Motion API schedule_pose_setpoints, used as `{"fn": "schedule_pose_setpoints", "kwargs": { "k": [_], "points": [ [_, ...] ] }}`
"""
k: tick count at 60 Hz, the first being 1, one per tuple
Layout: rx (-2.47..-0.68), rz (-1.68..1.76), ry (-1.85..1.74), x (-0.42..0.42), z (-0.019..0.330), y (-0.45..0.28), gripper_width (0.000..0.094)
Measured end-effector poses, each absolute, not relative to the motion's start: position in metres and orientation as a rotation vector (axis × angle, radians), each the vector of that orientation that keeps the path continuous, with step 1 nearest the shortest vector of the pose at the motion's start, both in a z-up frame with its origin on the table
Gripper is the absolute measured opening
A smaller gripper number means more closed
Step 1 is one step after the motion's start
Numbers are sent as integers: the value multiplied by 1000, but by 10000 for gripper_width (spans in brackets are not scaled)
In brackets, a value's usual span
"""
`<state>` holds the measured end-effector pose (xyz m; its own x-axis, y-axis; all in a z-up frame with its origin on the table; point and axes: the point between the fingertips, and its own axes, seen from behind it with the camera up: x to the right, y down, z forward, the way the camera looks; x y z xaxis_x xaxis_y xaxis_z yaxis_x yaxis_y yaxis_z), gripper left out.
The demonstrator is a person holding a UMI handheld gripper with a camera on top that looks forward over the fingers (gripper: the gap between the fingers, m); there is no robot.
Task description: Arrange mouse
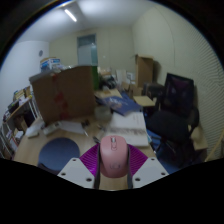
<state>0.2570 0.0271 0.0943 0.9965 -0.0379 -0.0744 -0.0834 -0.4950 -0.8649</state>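
A pink computer mouse (113,156) sits between my gripper's (113,163) two fingers, held up above the desk. The purple pads (90,160) press against both of its sides. The mouse's front end points forward, away from me. A round dark blue mouse mat (58,153) lies on the wooden desk (35,150) just left of the fingers and below them.
A large cardboard box (64,93) stands on the desk ahead to the left. Papers and clutter (118,103) cover the desk's far part. Black office chairs (172,115) stand to the right. A shelf (18,110) is at the far left.
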Motion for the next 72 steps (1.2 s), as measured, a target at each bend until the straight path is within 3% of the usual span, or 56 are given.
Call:
{"fn": "schedule_pose_setpoints", "kwargs": {
  "k": [6,12,24,35,37,38,39,46,47,48,50,54,72],
  "points": [
    [-1974,66,28,197,155,51,368],
    [-1942,154,-21,114,166,72,366],
    [-2079,152,-110,10,62,84,367],
    [-2211,88,-34,2,-12,79,357],
    [-2179,58,-51,4,-9,83,380],
    [-2183,40,-56,5,-11,83,440],
    [-2196,27,-61,6,-13,81,401],
    [-2219,11,-54,4,-12,83,535],
    [-2227,20,-56,3,-12,82,589],
    [-2235,27,-53,3,-13,81,573],
    [-2263,57,-44,1,-13,76,700],
    [-2307,139,-8,-7,-4,60,859],
    [-2212,116,13,23,113,-71,836]
  ]
}}
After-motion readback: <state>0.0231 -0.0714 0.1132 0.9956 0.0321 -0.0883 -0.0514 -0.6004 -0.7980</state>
